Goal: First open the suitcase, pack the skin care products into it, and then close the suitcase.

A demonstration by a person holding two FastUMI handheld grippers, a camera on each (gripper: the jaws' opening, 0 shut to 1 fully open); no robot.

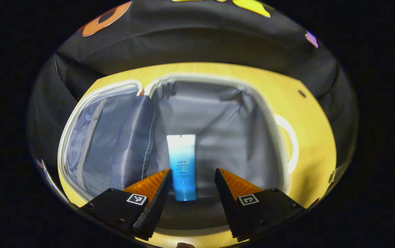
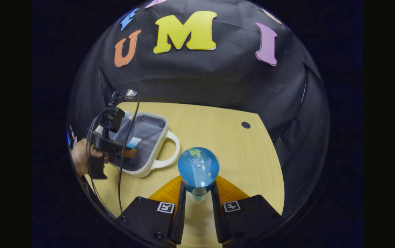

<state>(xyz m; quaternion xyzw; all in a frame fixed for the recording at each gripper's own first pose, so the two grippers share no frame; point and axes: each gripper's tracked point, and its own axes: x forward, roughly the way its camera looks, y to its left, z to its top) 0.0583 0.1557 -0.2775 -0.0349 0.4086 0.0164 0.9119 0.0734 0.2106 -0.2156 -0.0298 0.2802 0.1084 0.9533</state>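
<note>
Left gripper view: left hand-held gripper [image 1: 190, 181] hangs spread over the open suitcase [image 1: 273, 113] on the surface [image 1: 314, 144], a blue tube [image 1: 182, 165] lying on the lining between its fingers, untouched. Right gripper view: right hand-held gripper [image 2: 197, 198] pinches a blue-capped bottle [image 2: 198, 170] above the surface, near the suitcase handle [image 2: 170, 151].

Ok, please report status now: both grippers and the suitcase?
Left gripper open over tube in open suitcase. Right gripper shut on blue bottle. Nothing blocking.

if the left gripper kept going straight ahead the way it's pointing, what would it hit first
Most likely the blue tube lying on the grey lining of the open suitcase; it sits right between the open left gripper's fingers, though depth is unclear.
</note>
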